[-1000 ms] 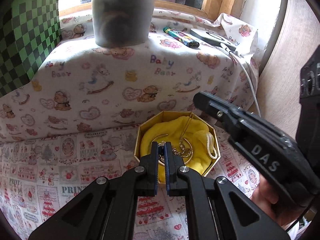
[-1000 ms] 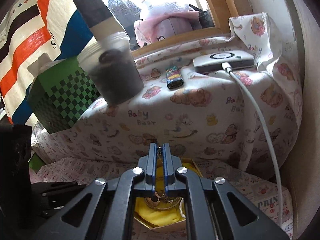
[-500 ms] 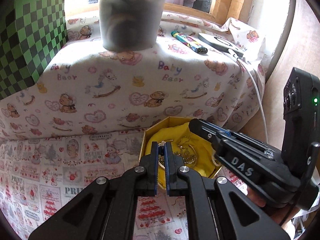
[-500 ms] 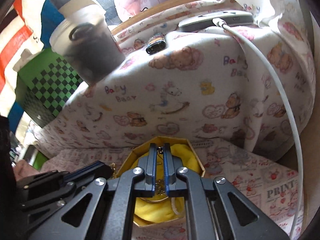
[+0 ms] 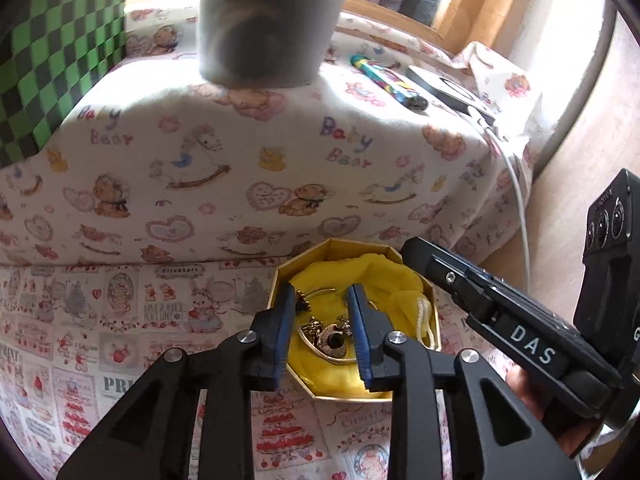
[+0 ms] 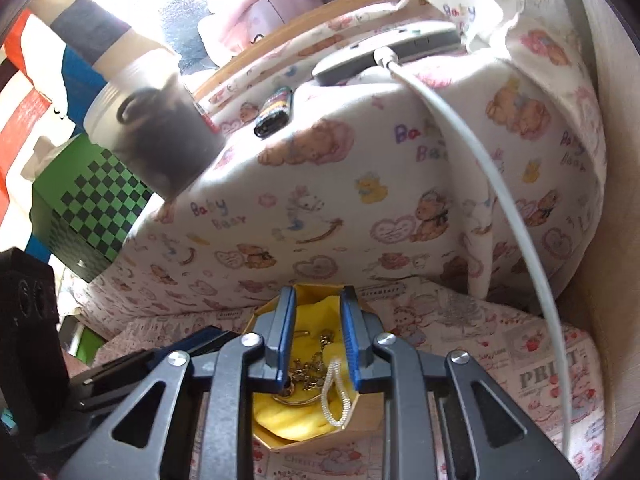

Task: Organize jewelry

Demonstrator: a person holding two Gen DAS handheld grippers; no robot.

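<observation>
Gold jewelry (image 5: 329, 336) in yellow-lined box (image 5: 400, 258)

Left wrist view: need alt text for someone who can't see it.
The left gripper, its blue-padded fingers opening with nothing pinched, hangs over gold jewelry lying on yellow cloth in an octagonal gold box. The black right gripper reaches in from the right. Behind, a bear-print sheet carries a blurred grey tub.
</observation>
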